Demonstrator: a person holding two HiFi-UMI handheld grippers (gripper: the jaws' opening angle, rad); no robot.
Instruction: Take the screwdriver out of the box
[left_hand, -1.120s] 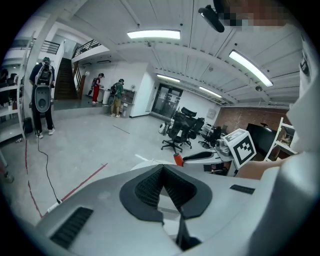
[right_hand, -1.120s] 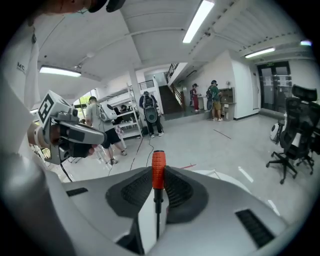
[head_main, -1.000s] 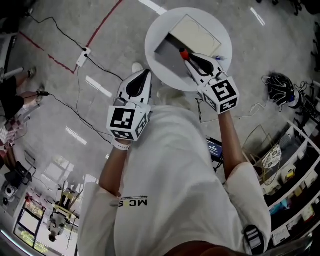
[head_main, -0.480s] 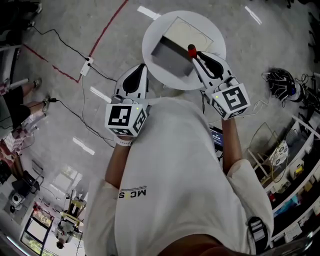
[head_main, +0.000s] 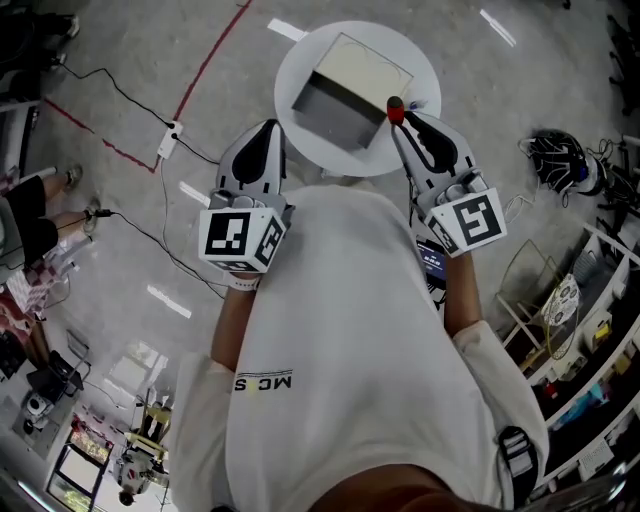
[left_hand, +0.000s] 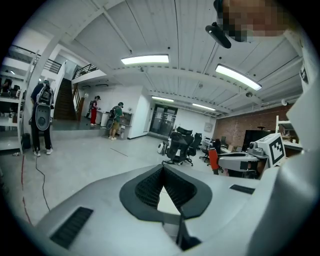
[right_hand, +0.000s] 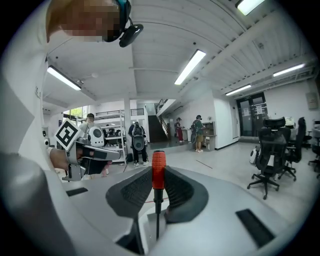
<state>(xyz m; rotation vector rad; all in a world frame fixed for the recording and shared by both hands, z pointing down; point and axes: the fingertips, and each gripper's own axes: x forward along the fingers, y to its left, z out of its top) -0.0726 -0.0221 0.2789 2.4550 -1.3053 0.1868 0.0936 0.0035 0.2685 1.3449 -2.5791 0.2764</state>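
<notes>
I have the right gripper (head_main: 402, 122) clamped on the screwdriver (right_hand: 158, 169). The pads pinch it near where the red handle meets the thin shaft, so the handle stands proud beyond the jaw tips and the shaft runs back toward the camera. I judge that a firm enough hold for lifting, though the tool could pivot if I swing it. In the head view the red handle sits at the upper middle of the frame, just off the right edge of the open grey box (head_main: 335, 108). It looks clear of the box's walls, so I take the removal as essentially done. The left gripper (left_hand: 162, 170) has its jaws together at the tips with nothing between them. It hangs to the left of the box, apart from it, most likely because the box needs no steadying. The box rests on a small round white table (head_main: 300, 55). Around it is a grey concrete floor (head_main: 90, 280) with a red tape line (head_main: 207, 55) and a power strip (head_main: 168, 140) at the upper left, and shelves (head_main: 590, 350) at the lower right. The gripper views show a big open hall with office chairs (right_hand: 267, 150), ceiling lights (left_hand: 145, 60) and people standing far back.
</notes>
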